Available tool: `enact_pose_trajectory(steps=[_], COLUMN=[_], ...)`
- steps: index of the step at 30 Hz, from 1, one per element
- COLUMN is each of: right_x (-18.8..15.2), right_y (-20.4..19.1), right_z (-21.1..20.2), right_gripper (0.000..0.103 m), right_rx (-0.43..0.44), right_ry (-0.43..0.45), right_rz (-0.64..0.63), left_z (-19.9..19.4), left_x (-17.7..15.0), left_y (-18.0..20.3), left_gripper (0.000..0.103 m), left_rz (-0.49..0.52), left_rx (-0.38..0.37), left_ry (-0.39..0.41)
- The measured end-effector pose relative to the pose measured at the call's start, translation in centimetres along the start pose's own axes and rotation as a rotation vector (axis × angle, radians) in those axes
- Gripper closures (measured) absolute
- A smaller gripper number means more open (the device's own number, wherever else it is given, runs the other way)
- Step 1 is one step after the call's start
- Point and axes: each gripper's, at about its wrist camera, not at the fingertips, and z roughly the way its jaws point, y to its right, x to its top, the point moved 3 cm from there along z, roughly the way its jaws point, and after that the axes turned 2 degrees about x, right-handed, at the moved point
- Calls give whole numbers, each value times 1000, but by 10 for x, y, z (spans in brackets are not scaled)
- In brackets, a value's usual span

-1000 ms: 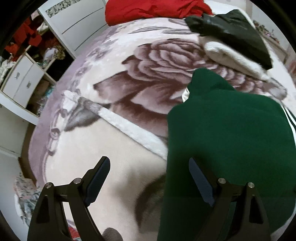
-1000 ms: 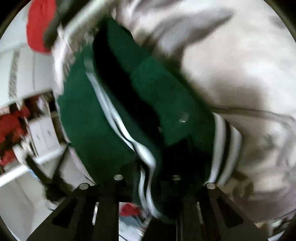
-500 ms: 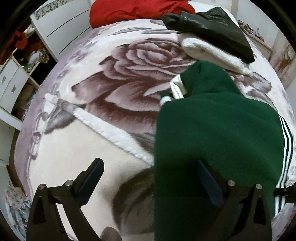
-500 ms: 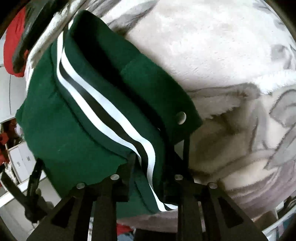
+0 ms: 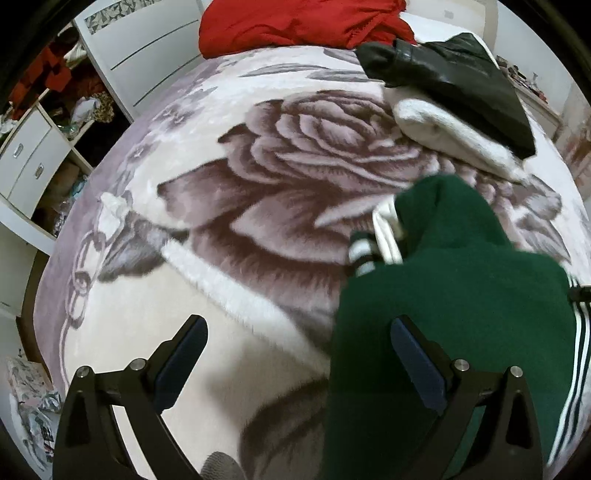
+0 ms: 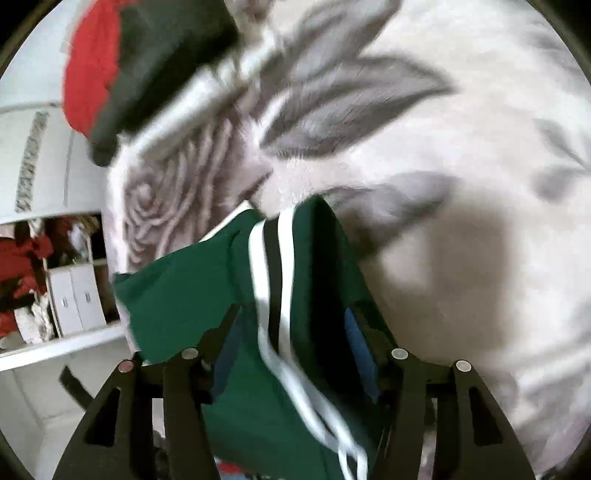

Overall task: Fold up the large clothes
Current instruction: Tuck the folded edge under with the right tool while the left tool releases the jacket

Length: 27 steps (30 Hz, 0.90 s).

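A dark green jacket with white and black stripes lies folded on the rose-patterned blanket, at the right of the left wrist view. My left gripper is open wide just above it, one finger over the green cloth, the other over bare blanket, holding nothing. In the right wrist view the jacket's striped edge runs between the fingers of my right gripper. Its jaws are opening, and the pads stand clear of the cloth on both sides.
A red garment, a black jacket and a white fleecy garment are piled at the far end of the bed. White drawers and cluttered shelves stand past the bed's left edge.
The right gripper's jaws, shut on the striped edge before, have spread apart and let the cloth loose, and that hand has swung across. The left gripper opened a little wider and shifted slightly.
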Motion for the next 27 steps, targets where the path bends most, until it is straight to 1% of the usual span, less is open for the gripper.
enact_pose_trajectory(steps=[1,2,3,4,6,7,8,9,10,12,14,15,16,18,19,21,24,25,27], right_x=[10,17,21,25,28,33,35,35,34,26,13,7,1,-13,-18,-28,-42,-47,-57], right_y=[-1,1,-5,-7,-8,-1,10,10,6,-17,-47,-64,-79,-119,-139,-179,-247,-268,-297], right_z=[10,14,14,9,-10,-7,1,13,16,-2,-26,-34,-39,-35,-27,-8,43,64,110], right_gripper=[63,85,99,100,100,100,100,99,99,92,66,45,41,41,40,40,40,40,40], right_rx=[25,22,-10,-28,-80,-95,-96,-97,-106,-130,-186,-211,-227,-263,-281,-289,-292,-306,-363], right_ry=[-8,-2,5,39,140,138,81,15,-15,-43,-35,-27,-29,-67,-96,-153,-232,-262,-368], right_rz=[20,14,-4,-8,-6,9,43,60,52,-42,-176,-251,-315,-460,-532,-678,-901,-976,-1086], left_z=[5,12,18,24,30,28,23,16,9,-2,-9,-10,-9,-3,1,9,29,36,47], left_x=[5,10,13,15,18,19,19,18,16,8,-6,-14,-23,-38,-45,-53,-61,-62,-66], left_y=[0,-1,-2,-2,-6,-9,-13,-20,-29,-48,-65,-73,-79,-90,-94,-95,-97,-98,-100], left_gripper=[1,1,1,1,0,0,1,1,1,1,1,1,1,1,1,1,1,1,1], left_rz=[-1,-3,-3,-7,-36,-45,-49,-54,-58,-80,-106,-120,-136,-173,-196,-218,-227,-227,-226], left_rx=[-2,-6,-10,-18,-57,-57,-44,-9,43,144,208,225,238,246,236,236,249,256,263], left_ry=[-1,-6,-17,-27,-47,-53,-52,-47,-47,-37,-48,-61,-78,-116,-134,-158,-191,-200,-216])
